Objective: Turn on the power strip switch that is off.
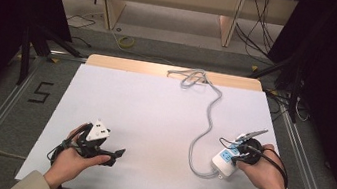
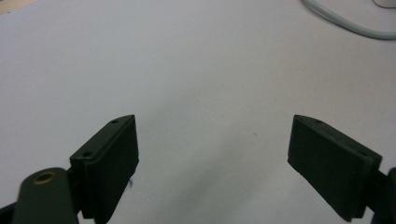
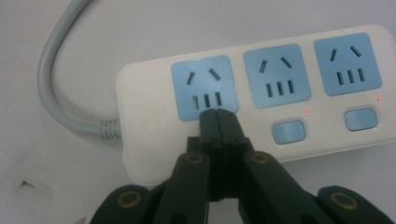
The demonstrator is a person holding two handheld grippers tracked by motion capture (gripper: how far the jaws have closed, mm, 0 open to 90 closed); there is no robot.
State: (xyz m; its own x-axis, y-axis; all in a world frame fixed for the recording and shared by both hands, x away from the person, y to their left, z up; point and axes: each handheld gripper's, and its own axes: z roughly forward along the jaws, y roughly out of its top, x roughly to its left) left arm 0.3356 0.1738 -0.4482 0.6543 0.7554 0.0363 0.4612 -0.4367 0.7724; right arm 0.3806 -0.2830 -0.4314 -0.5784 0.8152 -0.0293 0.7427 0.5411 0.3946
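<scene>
Jaws pressed flat together, the right gripper pokes its tips at the lower edge of the first blue socket on a white power strip, nothing caught between them. Seen from the high view, the strip lies near the right edge of the white table, just under the person's right hand, and its grey cable snakes off toward the far edge, where it ends in a loose coil. Two more blue sockets (each with a blue switch and a small red light beside it) run along the strip in the right gripper view. At the near left the left gripper rests low over bare tabletop, well apart from the strip, its jaws spread wide and empty, as the left gripper view confirms.
</scene>
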